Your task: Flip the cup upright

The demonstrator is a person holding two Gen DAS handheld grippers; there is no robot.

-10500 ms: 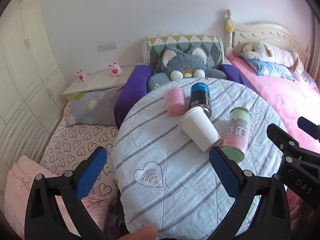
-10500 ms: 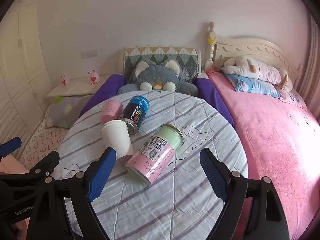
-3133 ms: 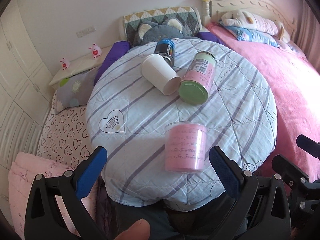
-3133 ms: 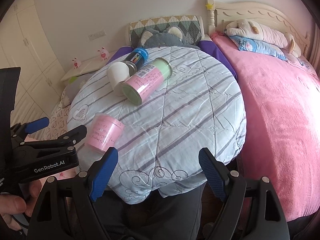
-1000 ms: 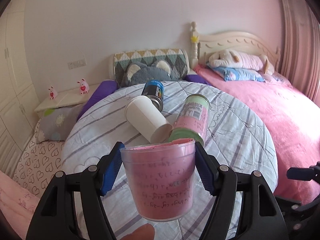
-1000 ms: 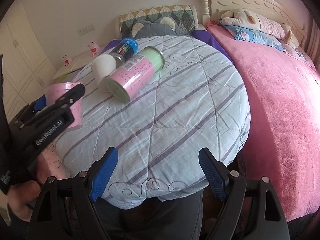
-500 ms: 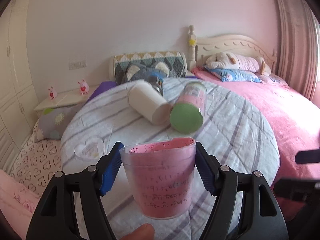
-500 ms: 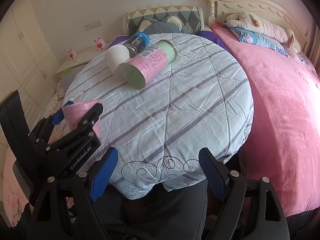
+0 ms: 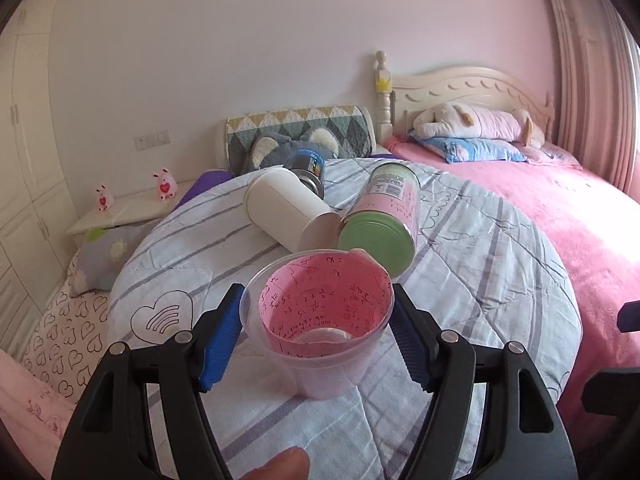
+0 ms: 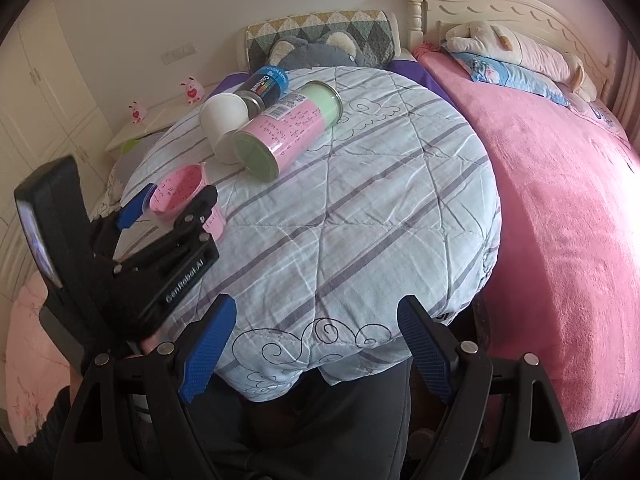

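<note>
The pink plastic cup (image 9: 320,332) stands mouth up between my left gripper's blue pads (image 9: 222,340), its base at or just above the striped round table (image 9: 500,264). The left gripper (image 9: 318,336) is shut on the cup's sides. From the right wrist view the same cup (image 10: 182,196) sits upright at the table's left edge, held by the left gripper (image 10: 172,208). My right gripper (image 10: 316,354) is open and empty, hovering off the table's near edge.
A white paper cup (image 9: 286,214), a pink and green can (image 9: 384,224) and a dark blue can (image 9: 308,166) lie on their sides at the table's far side. A pink bed (image 9: 560,208) is to the right, a heart-pattern bed (image 9: 68,332) to the left.
The left gripper has tilted down and lowered the cup toward the table, so I now see into its open mouth. The right gripper has stayed open and drawn slightly back.
</note>
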